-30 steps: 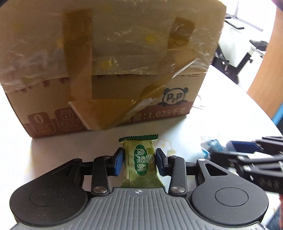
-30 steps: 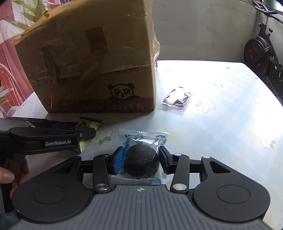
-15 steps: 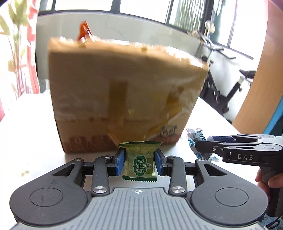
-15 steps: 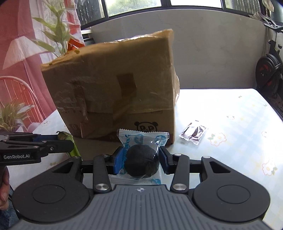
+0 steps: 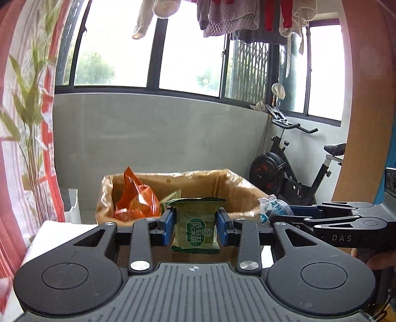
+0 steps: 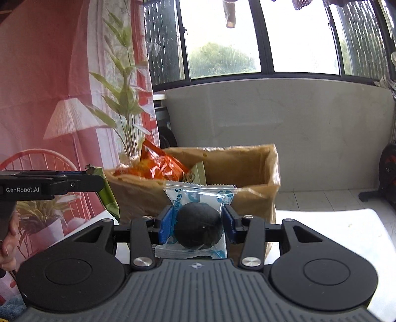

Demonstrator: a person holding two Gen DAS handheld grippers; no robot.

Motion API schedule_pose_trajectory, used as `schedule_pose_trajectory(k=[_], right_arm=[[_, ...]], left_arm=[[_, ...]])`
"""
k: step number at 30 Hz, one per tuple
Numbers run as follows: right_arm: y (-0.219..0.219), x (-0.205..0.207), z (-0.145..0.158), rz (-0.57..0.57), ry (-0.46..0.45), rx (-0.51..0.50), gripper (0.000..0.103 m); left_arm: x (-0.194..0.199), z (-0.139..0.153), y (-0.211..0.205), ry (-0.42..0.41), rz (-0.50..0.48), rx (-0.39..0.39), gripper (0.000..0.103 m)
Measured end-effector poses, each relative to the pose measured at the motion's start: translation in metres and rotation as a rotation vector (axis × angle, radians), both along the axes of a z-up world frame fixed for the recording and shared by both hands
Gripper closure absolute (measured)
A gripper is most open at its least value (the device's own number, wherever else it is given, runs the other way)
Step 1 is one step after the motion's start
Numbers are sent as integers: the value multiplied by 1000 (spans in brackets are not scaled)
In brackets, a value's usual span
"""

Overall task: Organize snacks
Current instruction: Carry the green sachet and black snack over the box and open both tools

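Left wrist view: left gripper (image 5: 195, 226) is clamping a green snack packet (image 5: 196, 226) between its blue pads (image 5: 167, 226), packet sitting upright, held up in the air just in front of the open cardboard box (image 5: 237, 188). Box is lined with clear plastic, and an orange snack bag (image 5: 135, 198) is sticking up inside it at the left. Right gripper (image 5: 284, 214) is coming in from the right edge side-on, pinching a clear blue-printed packet (image 5: 272, 209) near the box's right rim; jaw gap itself is not readable from this angle. Exercise bike (image 5: 297, 171) is standing behind the box to the right, laundry (image 5: 237, 17) hanging over the windows. Right wrist view: right gripper (image 6: 198, 228) is squeezing the clear blue-printed packet (image 6: 199, 198) with a dark round ball (image 6: 198, 229) inside, pads pressing on both sides of it, held just short of the box's (image 6: 252, 171) near wall. Orange snack bag (image 6: 158, 167) is showing above the box's left side. Left gripper (image 6: 97, 182) is reaching in from the left edge with the green snack packet (image 6: 107, 198) hanging down from its tips, beside the box's left corner. White table (image 6: 321, 223) is running under the box on the right.
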State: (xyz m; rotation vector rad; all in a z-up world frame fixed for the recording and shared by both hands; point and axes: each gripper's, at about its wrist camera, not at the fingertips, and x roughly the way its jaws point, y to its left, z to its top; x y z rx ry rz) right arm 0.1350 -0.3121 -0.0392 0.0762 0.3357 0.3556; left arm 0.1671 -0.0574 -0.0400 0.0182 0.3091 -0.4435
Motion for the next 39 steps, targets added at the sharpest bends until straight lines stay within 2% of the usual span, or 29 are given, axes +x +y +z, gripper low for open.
schedule_pose_trajectory(k=[5, 10, 14, 19, 21, 23, 24, 29, 34, 39], right_arm=[[11, 29, 26, 20, -97, -36, 58], [19, 72, 31, 20, -132, -102, 58], [25, 102, 20, -2, -103, -160, 58], [22, 124, 0, -20, -18, -171, 57], [19, 126, -5, -24, 13, -172, 56], [16, 124, -6, -21, 18, -158, 51], [15, 122, -4, -20, 14, -151, 45], [3, 100, 10, -21, -42, -141, 42], [-25, 73, 19, -73, -90, -106, 43], [-54, 51, 12, -147, -106, -94, 43]], left_arm=[[28, 28, -9, -40, 5, -11, 65], [72, 33, -24, 5, 21, -20, 65], [104, 15, -34, 73, 47, 1, 65], [125, -9, -42, 136, 52, 42, 64], [126, -12, -44, 149, 51, 43, 58], [123, -12, -42, 138, 59, 41, 41], [121, -12, -40, 128, 63, 42, 39], [111, -4, -30, 86, 78, 14, 38], [84, -1, -18, 24, 116, 1, 38], [53, -1, 3, -19, 170, -29, 38]])
